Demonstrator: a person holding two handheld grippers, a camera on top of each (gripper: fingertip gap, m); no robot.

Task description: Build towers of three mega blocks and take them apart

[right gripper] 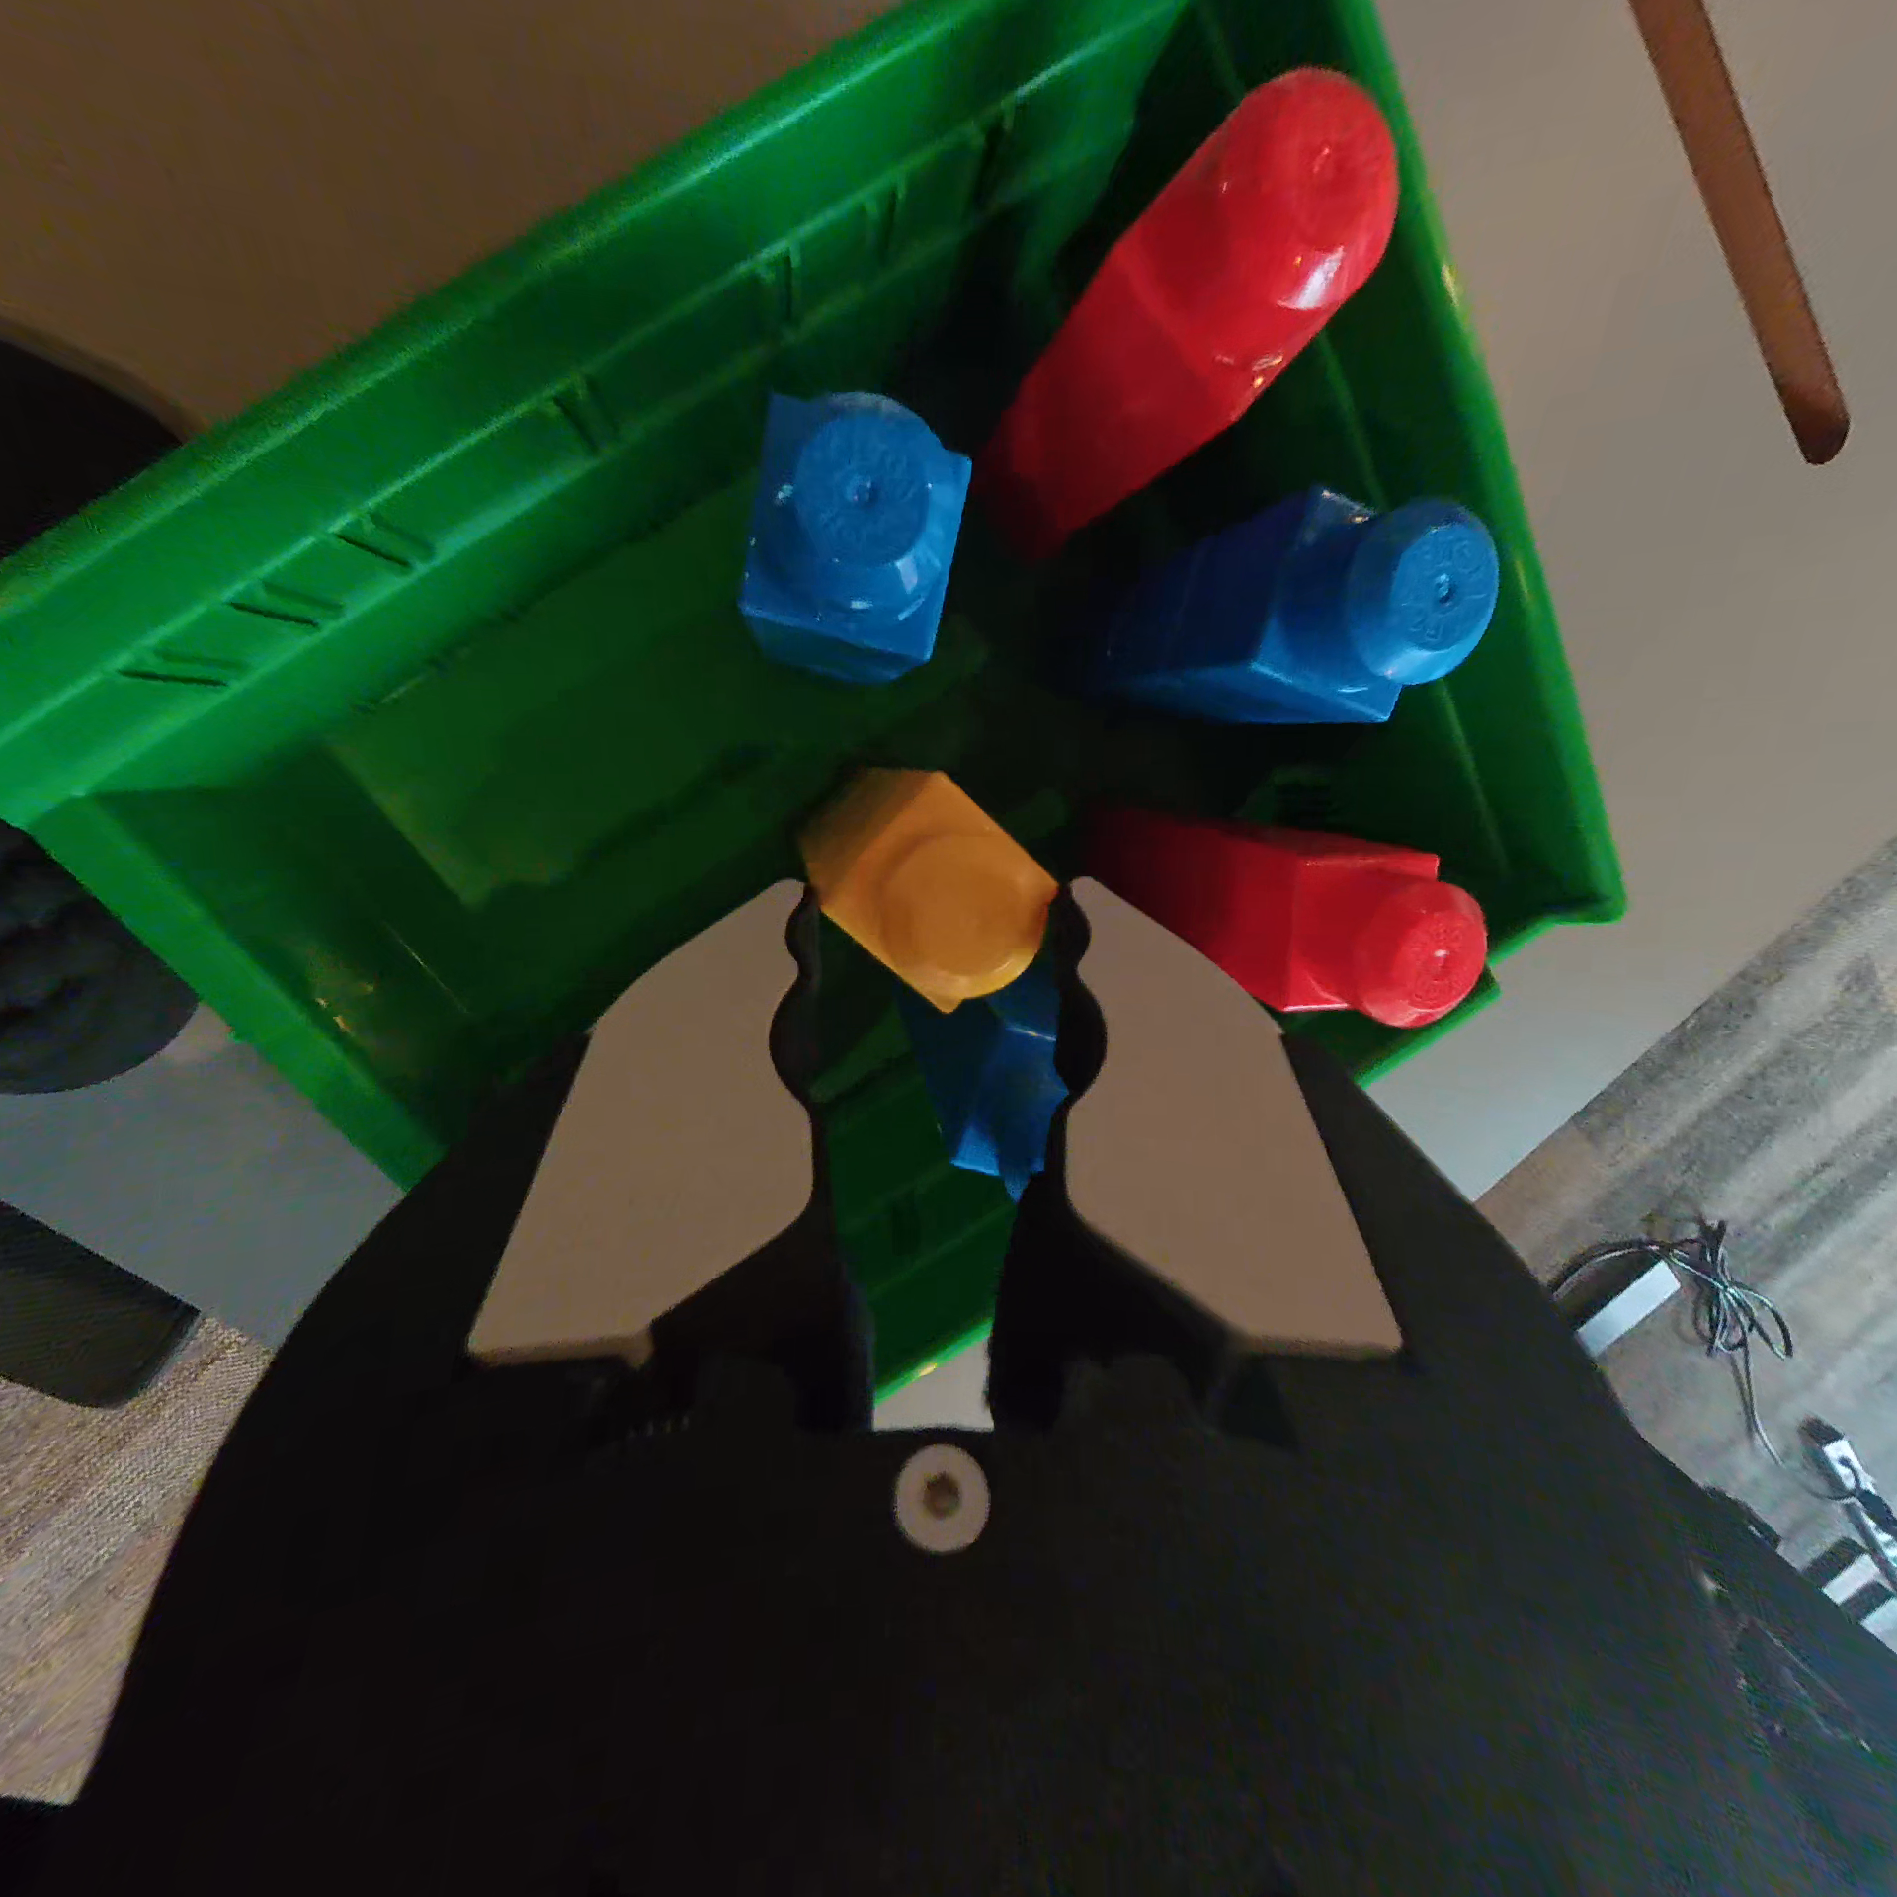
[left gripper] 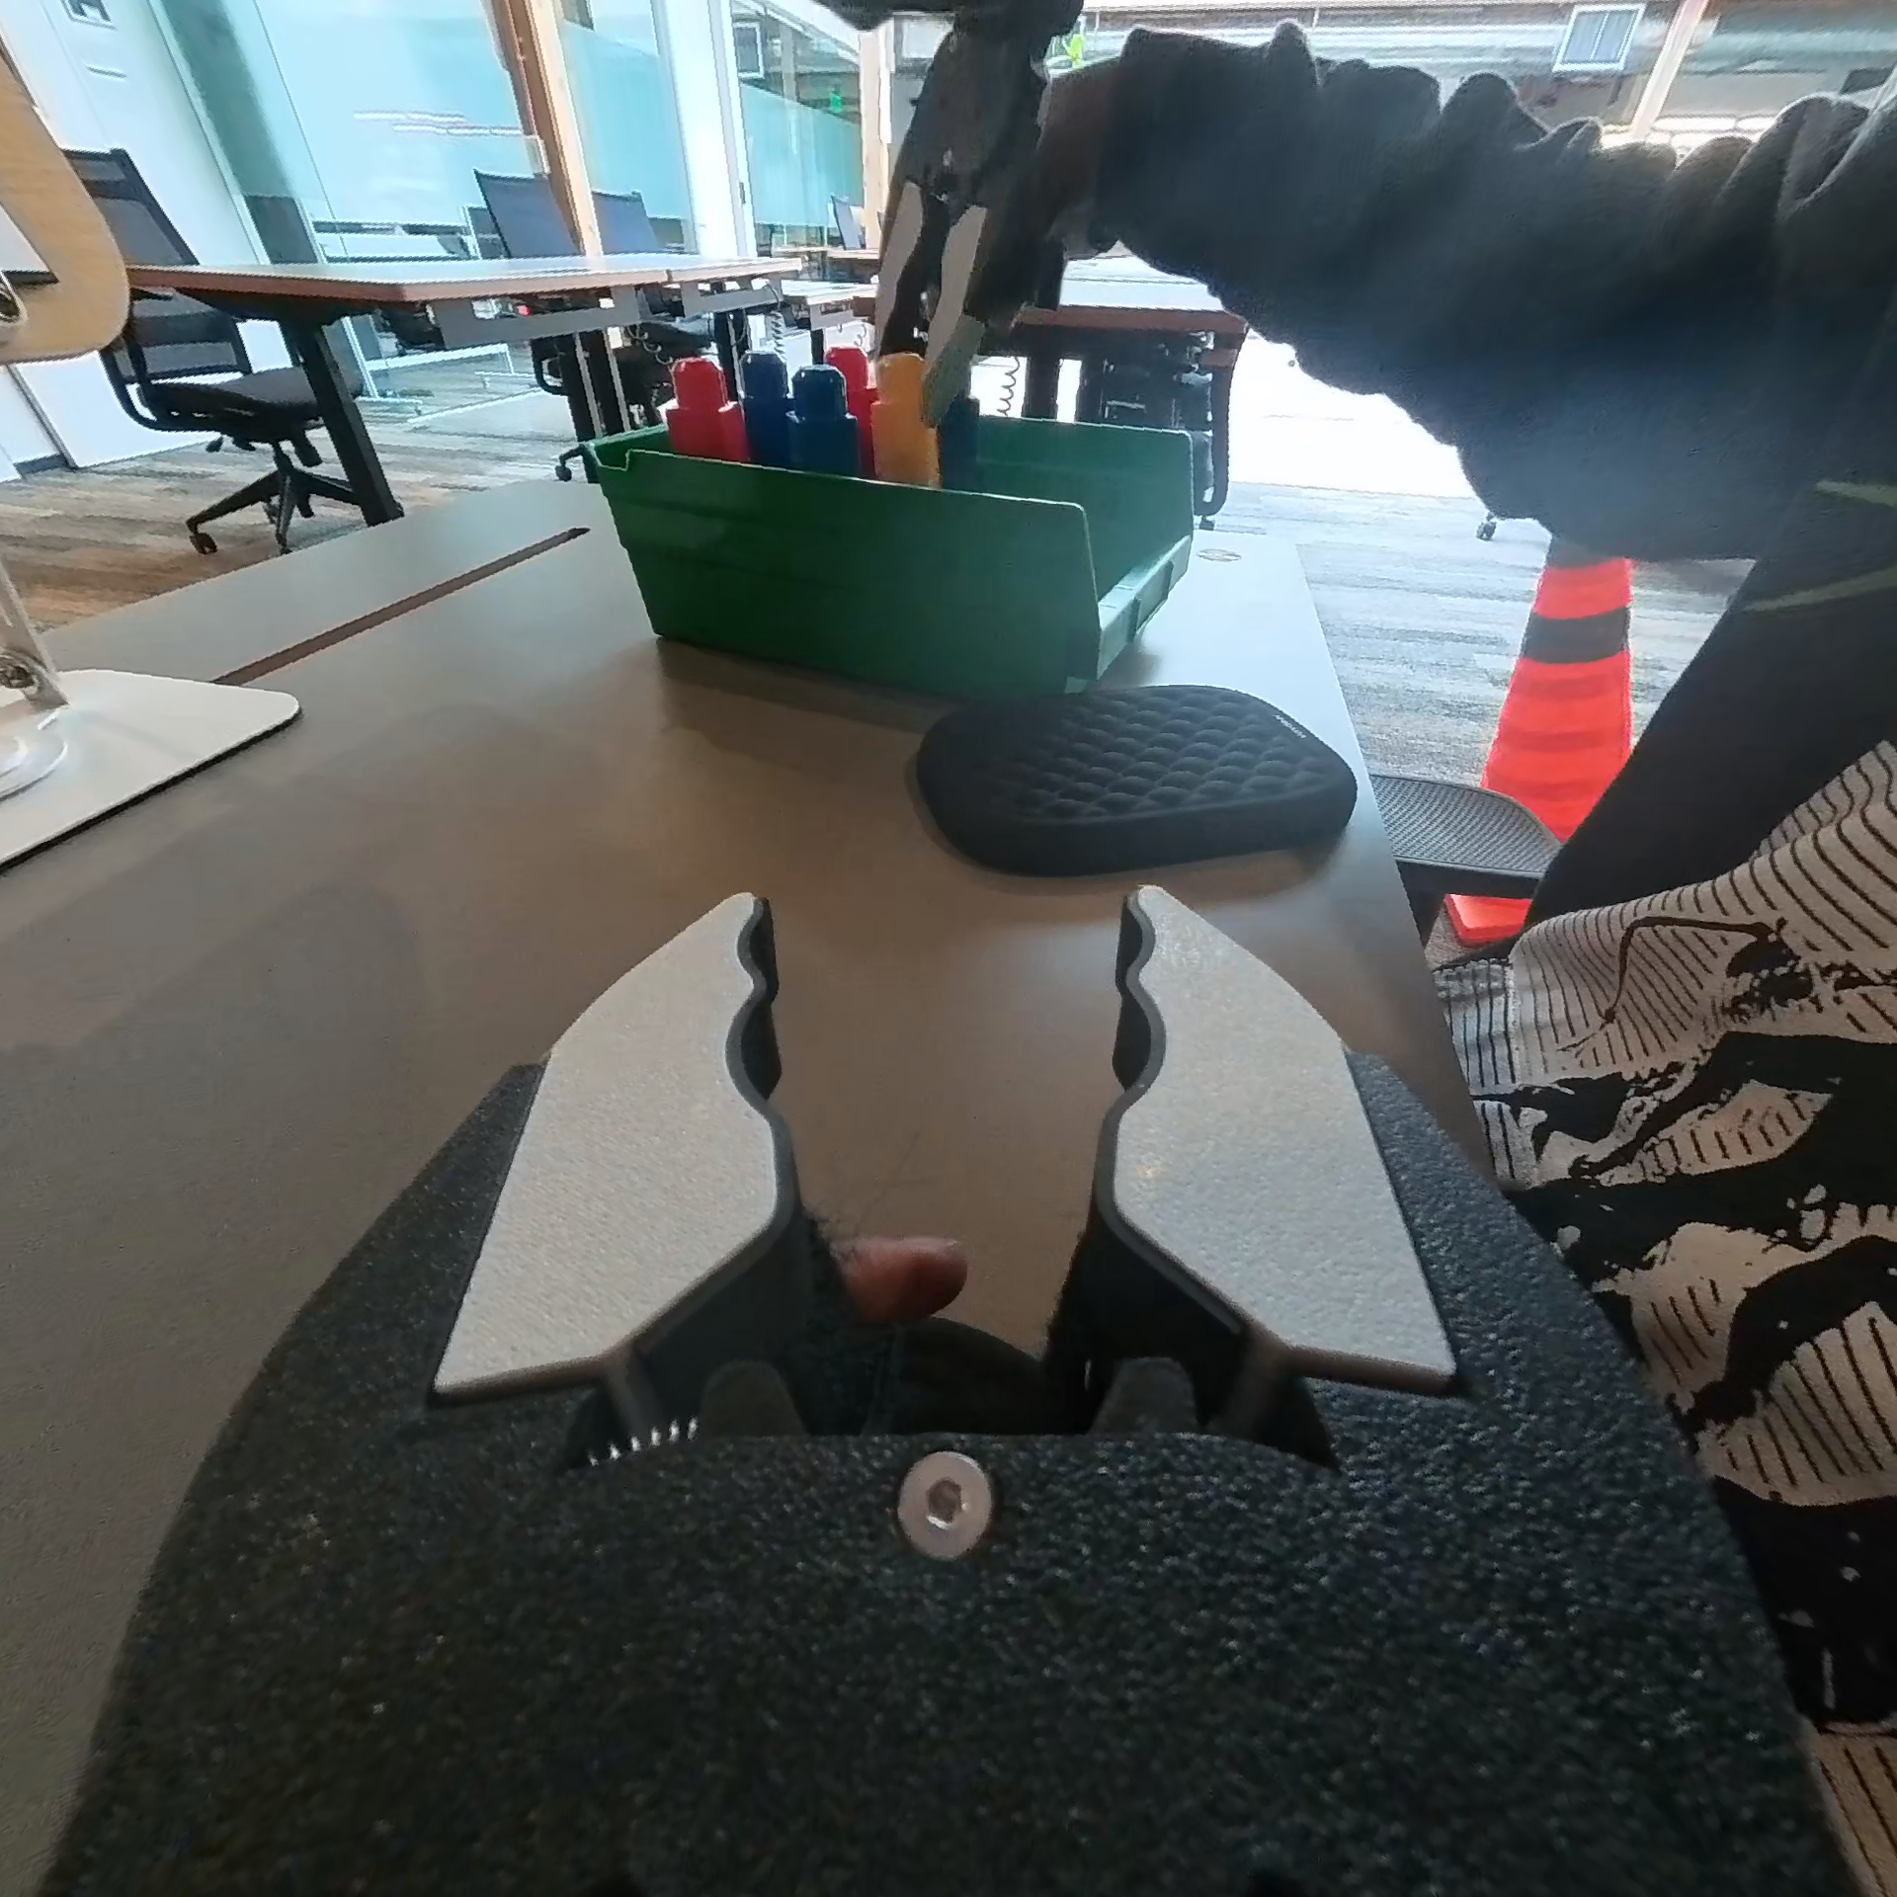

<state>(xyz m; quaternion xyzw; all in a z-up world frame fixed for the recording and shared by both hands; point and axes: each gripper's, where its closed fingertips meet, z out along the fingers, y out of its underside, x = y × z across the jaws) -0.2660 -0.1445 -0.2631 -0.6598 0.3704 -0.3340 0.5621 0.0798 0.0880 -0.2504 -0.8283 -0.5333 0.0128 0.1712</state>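
A green bin (left gripper: 873, 585) stands on the grey table (left gripper: 411, 924) and holds several upright red, blue and yellow mega blocks. My right gripper (right gripper: 936, 903) reaches down into the bin (right gripper: 411, 575), and its fingertips close on the top of the yellow block (right gripper: 924, 893), with a blue block (right gripper: 996, 1088) beside and below it. In the left wrist view the right gripper (left gripper: 919, 364) sits over the yellow block (left gripper: 903, 421). My left gripper (left gripper: 944, 903) is open and empty, low over the table in front of the bin.
A tall red stack (right gripper: 1201, 308), two blue blocks (right gripper: 852, 534) and a red block (right gripper: 1304, 914) stand around the yellow one. A black padded rest (left gripper: 1129, 775) lies before the bin, a white stand base (left gripper: 123, 749) at left, an orange cone (left gripper: 1560, 698) beyond the table's right edge. There is about 40 centimeters between the tips of the two grippers. My right gripper is the nearer one to the tall red stack (right gripper: 1201, 308): about 9 centimeters, against 40 centimeters.
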